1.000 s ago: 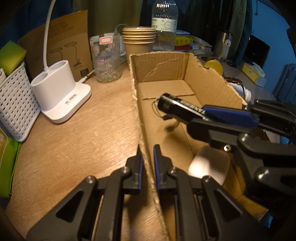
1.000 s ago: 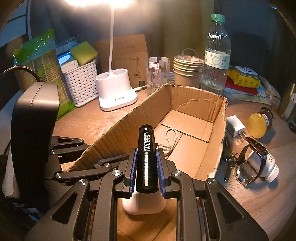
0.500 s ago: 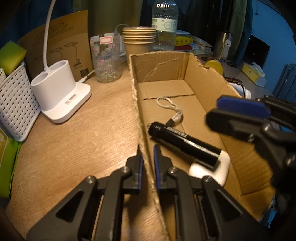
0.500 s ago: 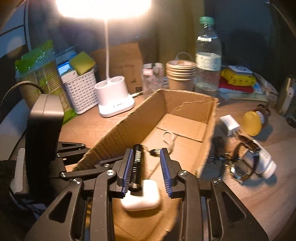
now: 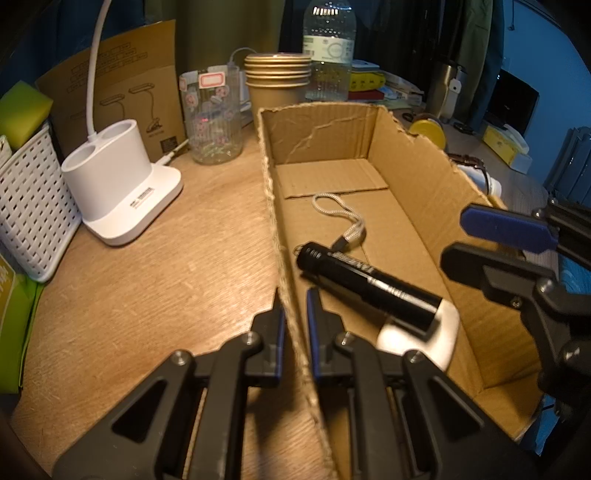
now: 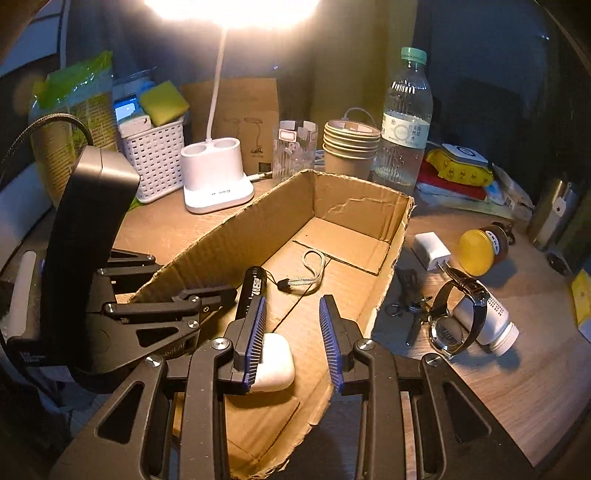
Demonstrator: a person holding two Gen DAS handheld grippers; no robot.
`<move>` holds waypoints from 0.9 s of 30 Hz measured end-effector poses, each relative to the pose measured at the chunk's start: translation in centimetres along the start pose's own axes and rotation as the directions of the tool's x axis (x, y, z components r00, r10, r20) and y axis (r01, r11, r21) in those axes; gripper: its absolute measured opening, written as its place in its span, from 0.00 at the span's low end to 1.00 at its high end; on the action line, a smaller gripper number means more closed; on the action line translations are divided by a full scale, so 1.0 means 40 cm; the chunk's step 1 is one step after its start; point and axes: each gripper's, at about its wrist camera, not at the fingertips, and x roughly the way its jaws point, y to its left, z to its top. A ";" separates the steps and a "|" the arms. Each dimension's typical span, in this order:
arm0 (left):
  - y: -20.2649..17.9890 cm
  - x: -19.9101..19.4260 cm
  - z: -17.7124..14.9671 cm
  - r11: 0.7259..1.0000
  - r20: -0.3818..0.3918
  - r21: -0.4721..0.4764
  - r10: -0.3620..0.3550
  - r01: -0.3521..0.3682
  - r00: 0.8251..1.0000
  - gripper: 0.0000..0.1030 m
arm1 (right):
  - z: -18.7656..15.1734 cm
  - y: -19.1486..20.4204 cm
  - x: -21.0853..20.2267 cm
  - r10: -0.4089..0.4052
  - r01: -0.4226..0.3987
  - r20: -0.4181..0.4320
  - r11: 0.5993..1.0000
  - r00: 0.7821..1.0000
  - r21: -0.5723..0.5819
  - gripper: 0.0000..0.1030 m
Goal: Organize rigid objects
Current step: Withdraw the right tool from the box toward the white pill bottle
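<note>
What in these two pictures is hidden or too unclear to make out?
- Flashlight: right wrist view, rear end behind the right claw.
- Earbud case: left wrist view, partly under the flashlight, blurred.
- Lamp head: right wrist view, lost in glare.
- Bottle: left wrist view, cap cut off.

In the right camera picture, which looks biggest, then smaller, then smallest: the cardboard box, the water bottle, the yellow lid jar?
1. Cardboard box, by far the biggest.
2. Water bottle.
3. Yellow lid jar, smallest.

All three sit at different distances from the camera, so this is only how they look here.
</note>
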 end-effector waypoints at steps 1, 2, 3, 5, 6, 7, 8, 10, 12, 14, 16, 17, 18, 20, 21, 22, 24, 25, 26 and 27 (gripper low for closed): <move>0.000 0.000 0.000 1.000 0.000 0.000 0.000 0.000 1.000 0.11 | -0.001 -0.002 -0.002 -0.001 0.001 0.002 1.000 1.000 0.005 0.31; 0.000 0.000 0.000 1.000 0.000 0.000 0.000 0.000 1.000 0.11 | -0.002 -0.004 -0.005 -0.002 0.002 0.005 1.000 1.000 0.009 0.31; 0.000 0.000 0.000 1.000 0.000 0.000 0.000 0.000 1.000 0.11 | -0.003 -0.007 -0.010 -0.002 0.002 0.009 1.000 1.000 0.013 0.31; 0.000 0.000 0.000 1.000 0.000 0.000 0.000 0.000 1.000 0.11 | -0.001 -0.014 -0.025 -0.002 0.001 0.025 1.000 1.000 0.026 0.31; 0.000 0.000 0.000 1.000 0.000 0.000 0.000 0.000 1.000 0.11 | 0.001 -0.021 -0.036 0.004 -0.006 0.036 0.999 0.999 0.037 0.31; 0.000 0.000 0.000 1.000 0.000 0.000 0.000 0.000 1.000 0.11 | 0.002 -0.025 -0.045 0.005 -0.007 0.045 0.999 0.999 0.043 0.31; 0.000 0.000 0.000 1.000 0.000 0.000 0.000 0.000 1.000 0.11 | 0.004 -0.031 -0.055 0.001 -0.004 0.056 0.999 0.998 0.047 0.32; 0.000 0.000 0.000 1.000 0.000 0.000 0.000 0.000 1.000 0.11 | 0.007 -0.042 -0.073 -0.016 0.012 0.069 0.998 0.998 0.053 0.39; 0.000 0.000 0.000 1.000 0.000 0.000 0.000 0.000 1.000 0.11 | 0.006 -0.059 -0.089 -0.032 0.027 0.078 0.998 0.996 0.064 0.41; 0.000 0.000 0.000 1.000 0.000 0.000 0.000 0.000 1.000 0.11 | 0.004 -0.076 -0.101 -0.050 0.043 0.086 0.996 0.995 0.078 0.41; 0.000 0.000 0.000 1.000 0.000 0.000 0.000 0.000 1.000 0.11 | 0.001 -0.098 -0.118 -0.071 0.062 0.098 0.993 0.993 0.097 0.42; 0.000 0.000 0.000 1.000 0.000 0.001 0.000 0.000 1.000 0.11 | -0.002 -0.114 -0.128 -0.085 0.074 0.104 0.991 0.991 0.111 0.43; 0.000 0.000 0.000 1.000 0.000 0.001 0.000 0.000 1.000 0.11 | -0.005 -0.125 -0.136 -0.095 0.082 0.109 0.989 0.990 0.120 0.46; 0.000 0.000 -0.001 1.000 0.000 0.000 0.000 0.000 1.000 0.11 | -0.012 -0.152 -0.147 -0.117 0.100 0.112 0.985 0.987 0.143 0.51; 0.000 0.000 -0.001 1.000 0.000 0.000 0.000 0.000 1.000 0.11 | -0.017 -0.164 -0.151 -0.125 0.108 0.110 0.983 0.986 0.151 0.51; 0.000 0.000 -0.001 1.000 0.000 0.000 0.000 0.000 1.000 0.11 | -0.021 -0.175 -0.154 -0.133 0.115 0.108 0.981 0.985 0.157 0.51; 0.000 0.000 0.000 1.000 0.000 0.000 0.000 0.000 1.000 0.11 | -0.029 -0.196 -0.156 -0.152 0.133 0.101 0.976 0.983 0.171 0.51; -0.001 0.000 -0.001 1.000 0.000 0.000 0.001 -0.001 1.000 0.11 | -0.033 -0.206 -0.156 -0.159 0.140 0.099 0.974 0.982 0.179 0.51; 0.000 0.000 0.000 1.000 0.000 0.000 0.000 0.000 1.000 0.11 | -0.037 -0.217 -0.156 -0.165 0.145 0.096 0.972 0.982 0.187 0.51; 0.000 0.000 0.000 1.000 0.000 0.000 0.000 0.000 1.000 0.11 | -0.042 -0.228 -0.154 -0.175 0.155 0.089 0.969 0.981 0.193 0.51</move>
